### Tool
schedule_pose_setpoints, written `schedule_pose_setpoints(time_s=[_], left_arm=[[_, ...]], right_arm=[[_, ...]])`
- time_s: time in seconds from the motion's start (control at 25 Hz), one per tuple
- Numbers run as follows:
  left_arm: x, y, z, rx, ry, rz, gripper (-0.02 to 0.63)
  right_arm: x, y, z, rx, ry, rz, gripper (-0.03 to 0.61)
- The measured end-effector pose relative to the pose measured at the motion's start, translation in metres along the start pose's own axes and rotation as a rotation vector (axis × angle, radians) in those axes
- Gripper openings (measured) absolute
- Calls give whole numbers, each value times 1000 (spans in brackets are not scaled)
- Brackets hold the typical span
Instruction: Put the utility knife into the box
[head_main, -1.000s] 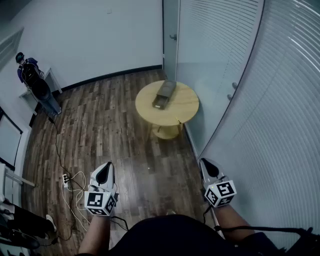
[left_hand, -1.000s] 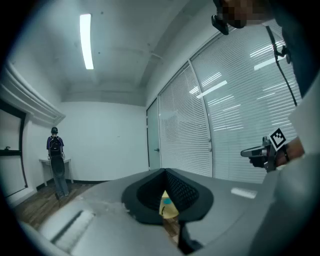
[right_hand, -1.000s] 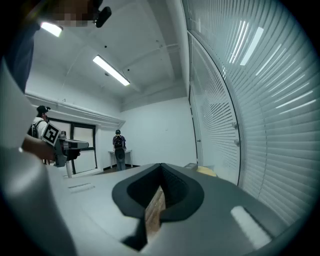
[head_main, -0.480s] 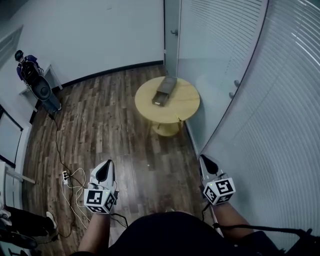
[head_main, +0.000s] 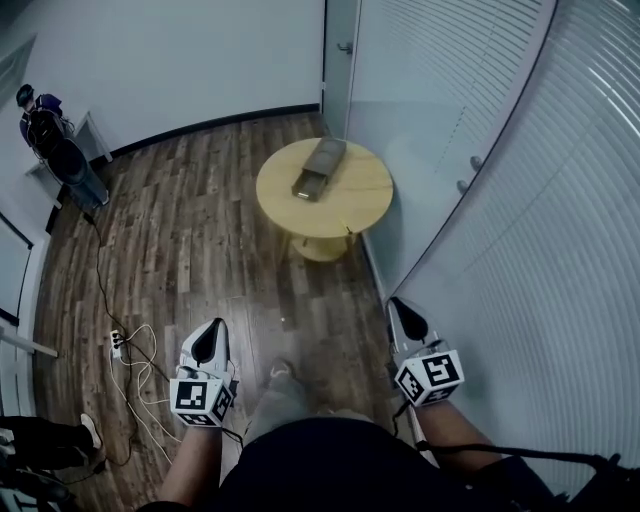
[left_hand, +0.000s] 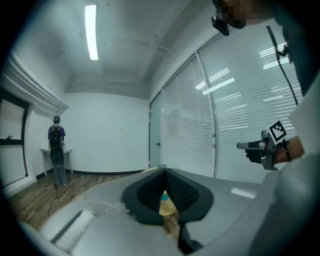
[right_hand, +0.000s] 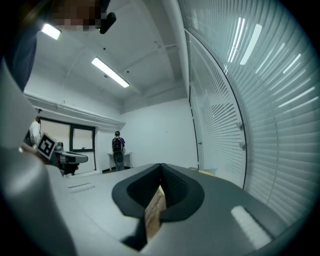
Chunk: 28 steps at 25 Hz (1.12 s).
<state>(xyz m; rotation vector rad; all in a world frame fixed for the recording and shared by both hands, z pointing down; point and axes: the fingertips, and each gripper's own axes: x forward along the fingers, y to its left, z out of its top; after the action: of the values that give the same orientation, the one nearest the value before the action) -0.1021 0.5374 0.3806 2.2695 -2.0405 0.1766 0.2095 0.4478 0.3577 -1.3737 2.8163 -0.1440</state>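
Observation:
A long grey box (head_main: 318, 168) lies on a round wooden table (head_main: 355, 200) across the room in the head view. A thin yellow sliver (head_main: 349, 229) at the table's near edge is too small to tell as the utility knife. My left gripper (head_main: 209, 335) and right gripper (head_main: 401, 312) hover over the floor close to my body, far short of the table. Both are shut and hold nothing. The left gripper view shows its jaws (left_hand: 164, 171) closed tip to tip, with the table edge beyond them. The right gripper view shows its jaws (right_hand: 161, 166) closed as well.
A glass wall with blinds (head_main: 500, 200) runs along the right, with a door (head_main: 340, 60) behind the table. White cables and a power strip (head_main: 125, 350) lie on the wood floor at the left. A person with a backpack (head_main: 45, 130) stands far back left.
The view has shifted forward: the table sits a little more to the left and nearer. A foot has come into view between the grippers. Both grippers stay shut.

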Motion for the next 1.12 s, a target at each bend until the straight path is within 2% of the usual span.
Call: schedule_pose_setpoints(time_s=[0.08, 0.2, 0.4, 0.8, 0.88, 1.0, 1.12], left_arm=[[17, 14, 7, 4, -10, 0, 6], [49, 34, 25, -7, -59, -5, 6], [104, 61, 27, -1, -28, -84, 6], [200, 119, 54, 40, -53, -186, 6], [213, 130, 56, 58, -58, -212, 6], [230, 150, 54, 76, -57, -228, 6], [251, 166, 50, 31, -52, -239, 5]], right_arm=[[16, -8, 4, -50, 4, -49, 9], [44, -23, -1, -19, 37, -121, 9], [93, -27, -3, -26, 30, -153, 9], [183, -37, 1, -50, 25, -195, 9], [196, -40, -2, -31, 25, -215, 9], [208, -38, 0, 67, 1, -233, 9], [218, -36, 5, 101, -15, -245, 9]])
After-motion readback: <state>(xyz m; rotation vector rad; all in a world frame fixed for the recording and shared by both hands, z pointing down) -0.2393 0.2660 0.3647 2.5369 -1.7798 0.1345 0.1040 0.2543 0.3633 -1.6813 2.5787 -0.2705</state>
